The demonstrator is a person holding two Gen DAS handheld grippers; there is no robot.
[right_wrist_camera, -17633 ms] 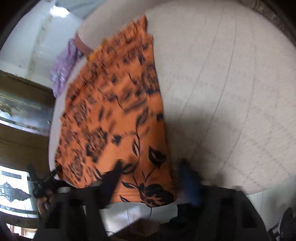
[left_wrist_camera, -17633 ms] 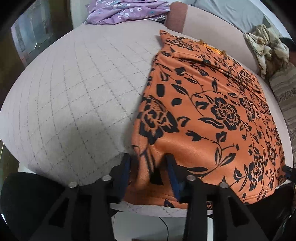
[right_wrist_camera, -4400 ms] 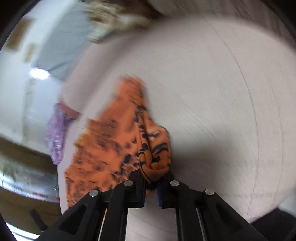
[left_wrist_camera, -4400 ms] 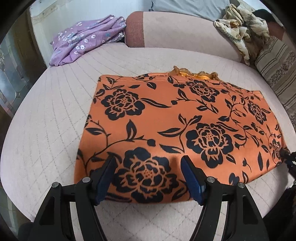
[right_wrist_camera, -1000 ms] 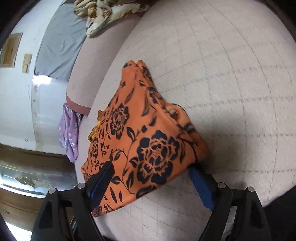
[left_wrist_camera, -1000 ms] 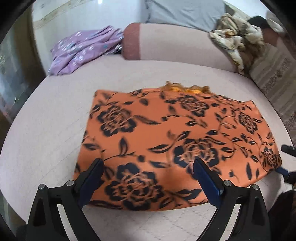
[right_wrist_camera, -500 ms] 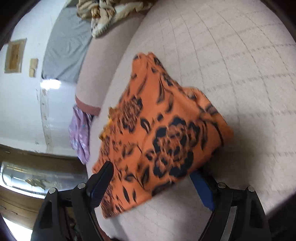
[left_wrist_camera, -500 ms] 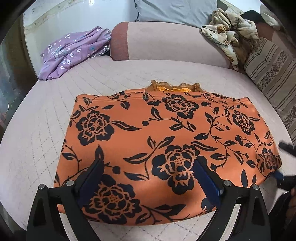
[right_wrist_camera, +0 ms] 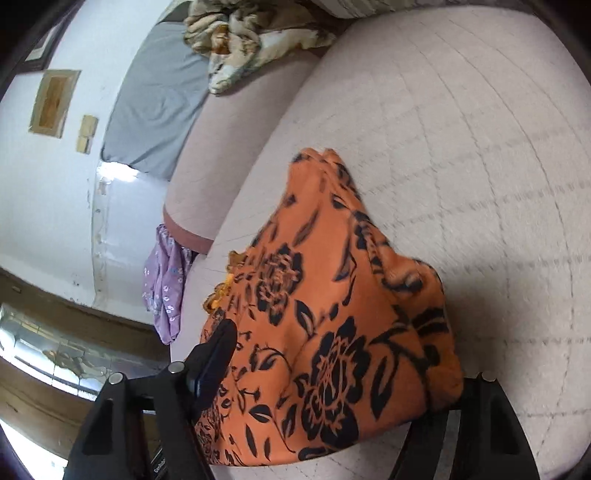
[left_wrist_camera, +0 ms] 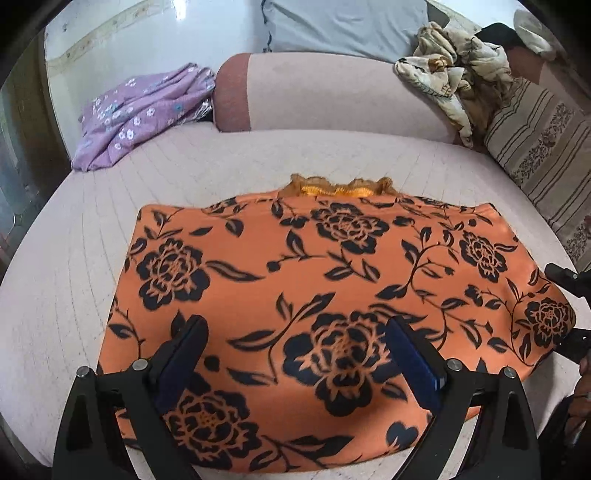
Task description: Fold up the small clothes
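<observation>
An orange garment with black flowers (left_wrist_camera: 332, 280) lies folded on the quilted pink cushion (left_wrist_camera: 74, 266). A frilly orange edge (left_wrist_camera: 340, 186) sticks out at its far side. My left gripper (left_wrist_camera: 295, 354) is open above the garment's near edge, one finger on each side of a big flower. My right gripper (right_wrist_camera: 332, 373) is open at the garment's right end (right_wrist_camera: 332, 332), which bulges up between its fingers; its right finger is mostly hidden by cloth. The right gripper also shows at the right rim of the left wrist view (left_wrist_camera: 569, 314).
A purple flowered cloth (left_wrist_camera: 140, 110) lies at the back left. A pink bolster (left_wrist_camera: 325, 96) runs along the back. A crumpled beige cloth (left_wrist_camera: 454, 81) and a striped cushion (left_wrist_camera: 535, 147) sit at the back right. A grey pillow (left_wrist_camera: 343, 26) lies behind.
My left gripper has come closer and lower over the garment's near edge. My right gripper has moved in, and the garment's end now covers its right finger. Both stay open.
</observation>
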